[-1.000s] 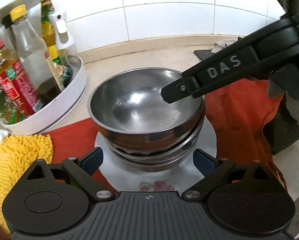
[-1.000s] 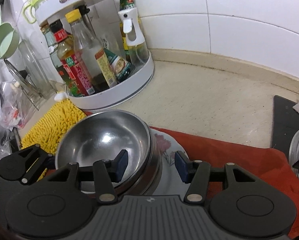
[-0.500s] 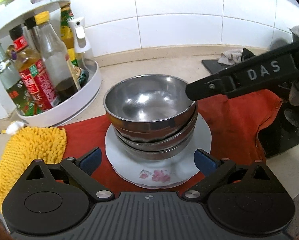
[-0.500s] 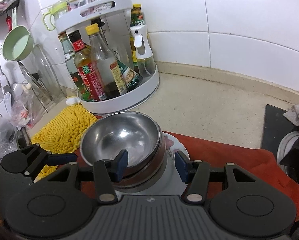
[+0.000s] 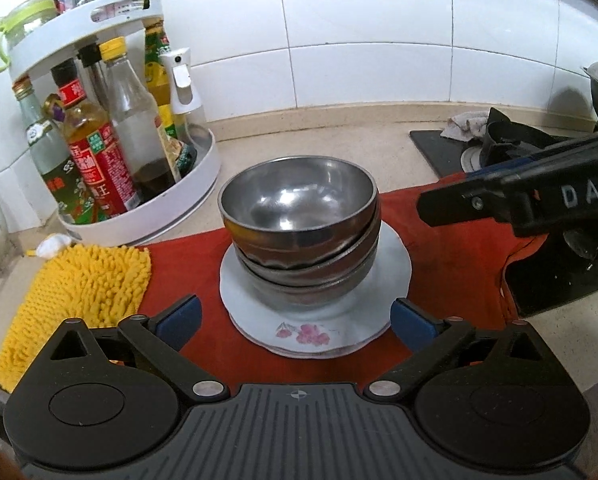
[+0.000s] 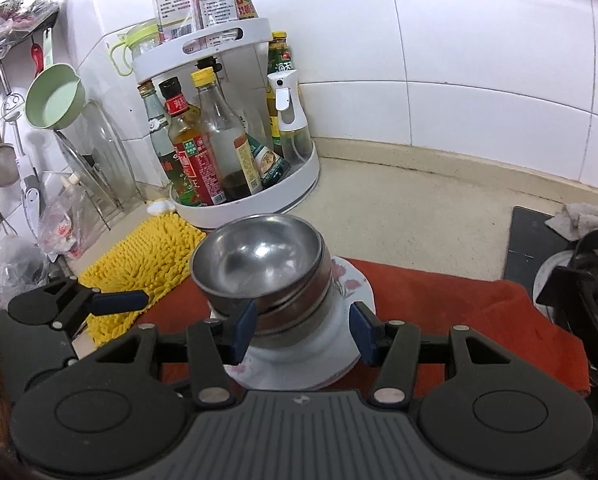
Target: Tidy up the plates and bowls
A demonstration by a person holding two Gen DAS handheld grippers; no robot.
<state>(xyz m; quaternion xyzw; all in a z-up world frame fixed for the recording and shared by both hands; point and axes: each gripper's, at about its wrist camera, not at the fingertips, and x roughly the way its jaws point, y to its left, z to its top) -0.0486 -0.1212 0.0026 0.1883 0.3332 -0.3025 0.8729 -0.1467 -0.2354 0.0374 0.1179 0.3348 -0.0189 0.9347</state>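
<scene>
Three nested steel bowls (image 5: pixel 299 232) stand on a small pile of white flowered plates (image 5: pixel 319 328), on a red cloth (image 5: pixel 451 272). My left gripper (image 5: pixel 295 320) is open wide, its blue pads just short of the plates on either side, touching nothing. My right gripper (image 6: pixel 304 332) is also open, hanging in front of the bowls (image 6: pixel 259 268) and the plates (image 6: pixel 351 292), with nothing gripped. From the left wrist, one finger of the right gripper (image 5: pixel 479 202) shows to the right of the bowls, clear of them. From the right wrist, one left finger (image 6: pixel 119 302) pokes in at the left.
A white two-tier turntable (image 5: pixel 147 220) full of sauce bottles stands behind and left of the stack. A yellow chenille mat (image 5: pixel 79 292) lies at the left. A black gas stove (image 6: pixel 579 280) and a grey rag (image 5: pixel 465 124) are at the right. Utensils hang on the left wall (image 6: pixel 51 96).
Both grippers have drawn back and upward from the stack. The right gripper's finger, which was inside the top bowl's rim, has come out to the right. The bowls stayed put.
</scene>
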